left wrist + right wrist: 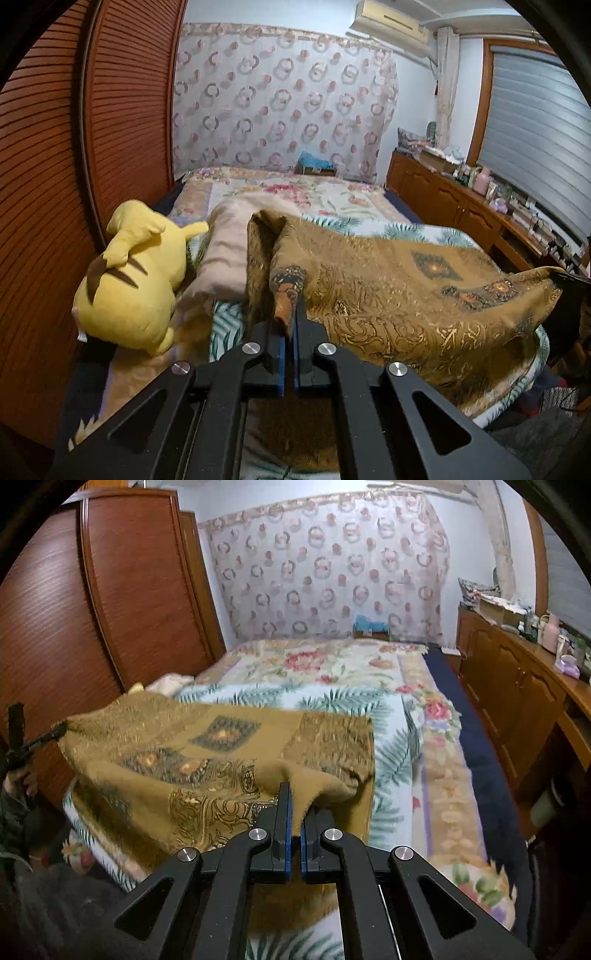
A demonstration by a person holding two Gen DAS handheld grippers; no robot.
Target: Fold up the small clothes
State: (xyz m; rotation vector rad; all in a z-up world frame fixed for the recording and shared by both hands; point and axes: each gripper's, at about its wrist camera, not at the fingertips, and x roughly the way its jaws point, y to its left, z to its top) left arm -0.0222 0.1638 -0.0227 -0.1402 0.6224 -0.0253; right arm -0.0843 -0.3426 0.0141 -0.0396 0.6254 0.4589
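A brown patterned cloth (406, 291) with gold print hangs stretched over the bed between both grippers. My left gripper (290, 317) is shut on one bunched corner of it, the fabric poking up between the blue pads. The far corner goes to the other gripper (570, 277) at the right edge of this view. In the right wrist view the same cloth (207, 746) spreads left, and my right gripper (295, 812) is shut on its near corner. The left gripper (33, 744) shows there at the far left, holding the opposite corner.
A yellow plush toy (136, 273) and a beige pillow (229, 251) lie on the bed's left side by the brown louvred wardrobe (74, 166). The floral and fern-print bedspread (332, 672) stretches back. A wooden sideboard (517, 686) with clutter runs along the right.
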